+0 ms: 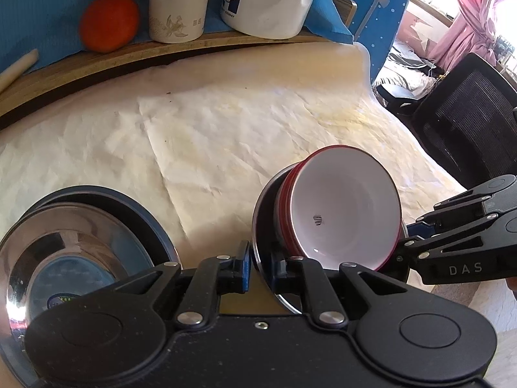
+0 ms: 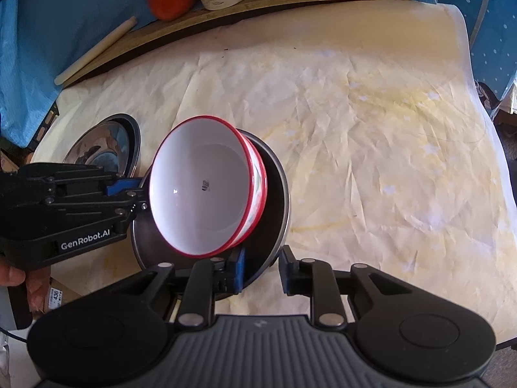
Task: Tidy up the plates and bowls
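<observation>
Both grippers, left [image 1: 260, 266] clamped and right [image 2: 261, 271] seemingly ajar, straddle the dark plate's [image 2: 274, 200] rim under a tilted bowl [image 2: 206, 190].

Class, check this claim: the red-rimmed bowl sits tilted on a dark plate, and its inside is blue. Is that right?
Not quite. The red-rimmed bowl does sit tilted on the dark plate, but its inside is white, not blue; the right wrist view shows this.

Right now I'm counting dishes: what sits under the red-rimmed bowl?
The red-rimmed bowl sits tilted on a dark plate, whose rim the left gripper pinches. The bowl covers the plate's middle, so anything between them stays unseen.
</observation>
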